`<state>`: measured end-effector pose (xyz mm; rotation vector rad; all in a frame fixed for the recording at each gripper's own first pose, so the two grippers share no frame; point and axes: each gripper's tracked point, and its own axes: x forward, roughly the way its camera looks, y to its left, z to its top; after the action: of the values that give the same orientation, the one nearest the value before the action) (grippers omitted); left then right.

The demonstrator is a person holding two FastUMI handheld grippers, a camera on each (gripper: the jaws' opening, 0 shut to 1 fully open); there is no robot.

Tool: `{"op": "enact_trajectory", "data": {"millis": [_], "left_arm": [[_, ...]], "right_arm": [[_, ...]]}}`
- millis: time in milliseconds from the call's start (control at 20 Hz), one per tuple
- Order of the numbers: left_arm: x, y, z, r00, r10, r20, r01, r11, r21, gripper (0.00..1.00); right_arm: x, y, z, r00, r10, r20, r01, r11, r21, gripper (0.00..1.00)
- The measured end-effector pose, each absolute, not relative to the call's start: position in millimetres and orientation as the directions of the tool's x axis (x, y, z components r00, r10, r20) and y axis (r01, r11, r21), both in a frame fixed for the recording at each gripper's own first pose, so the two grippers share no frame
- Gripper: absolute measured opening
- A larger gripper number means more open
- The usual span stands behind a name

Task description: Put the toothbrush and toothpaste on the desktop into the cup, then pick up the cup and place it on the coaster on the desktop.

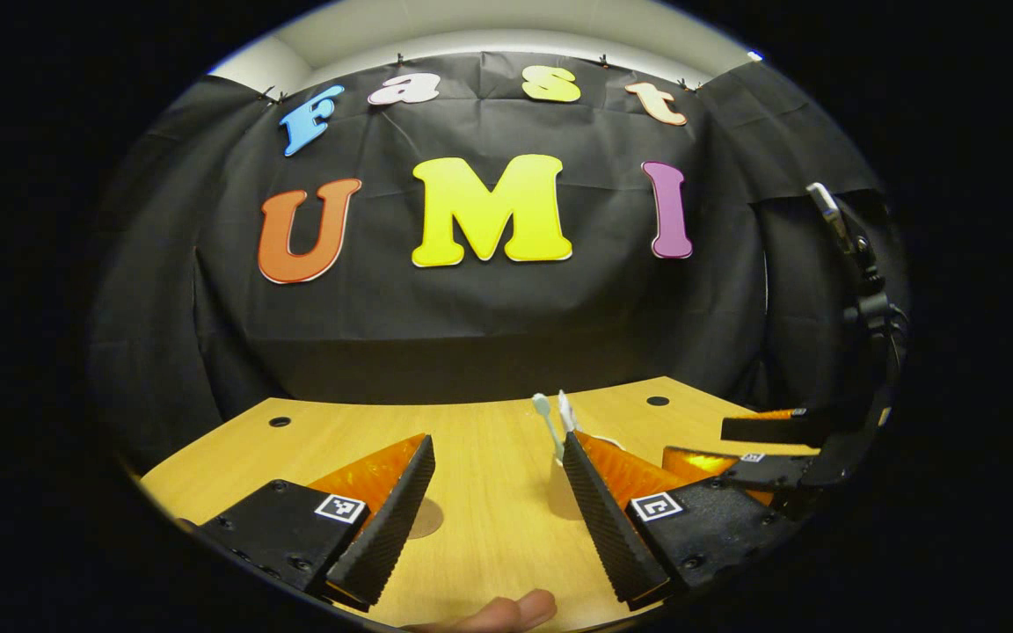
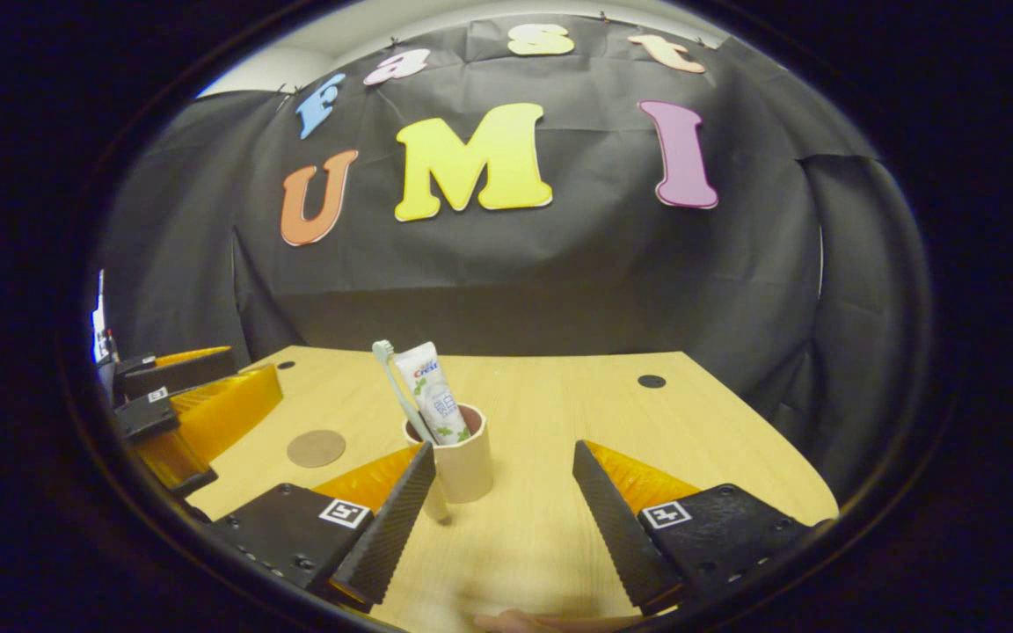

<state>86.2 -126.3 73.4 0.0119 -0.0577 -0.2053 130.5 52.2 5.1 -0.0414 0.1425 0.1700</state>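
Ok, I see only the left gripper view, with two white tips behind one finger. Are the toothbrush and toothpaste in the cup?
Observer: Yes. In the right gripper view the toothbrush and the toothpaste both stand in the cup.
Operator: Is the cup on the coaster?
Observer: No. The coaster lies bare on the table, apart from the cup, to its left in that view.
Operator: Does the right gripper hold the cup?
Observer: No. The right gripper is open. The cup stands just ahead of it, near the finger on the left of that view, and is not clamped.
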Motion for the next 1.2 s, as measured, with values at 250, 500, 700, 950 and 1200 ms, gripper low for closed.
{"op": "enact_trajectory", "data": {"millis": [250,500,700,950,1200], "left_arm": [[54,-89,58,0.982,-0.173,0.072,0.173,0.985,0.013,0.94],[29,-60,40,0.985,-0.162,0.063,0.163,0.987,-0.002,0.94],[22,-39,27,0.988,-0.147,0.042,0.148,0.989,-0.019,0.94],[20,-17,15,0.991,-0.127,0.029,0.128,0.991,-0.038,0.94],[23,-11,5,0.991,-0.130,0.011,0.131,0.990,-0.056,0.94]], "right_arm": [[148,90,1,0.950,0.199,-0.240,-0.218,0.974,-0.055,0.96],[170,107,-31,0.881,0.153,-0.447,-0.208,0.975,-0.076,0.95],[183,108,-52,0.828,0.082,-0.555,-0.138,0.989,-0.061,0.95],[194,109,-82,0.726,0.025,-0.687,-0.078,0.996,-0.046,0.81],[190,109,-90,0.670,0.002,-0.743,-0.074,0.995,-0.064,0.72]]}}
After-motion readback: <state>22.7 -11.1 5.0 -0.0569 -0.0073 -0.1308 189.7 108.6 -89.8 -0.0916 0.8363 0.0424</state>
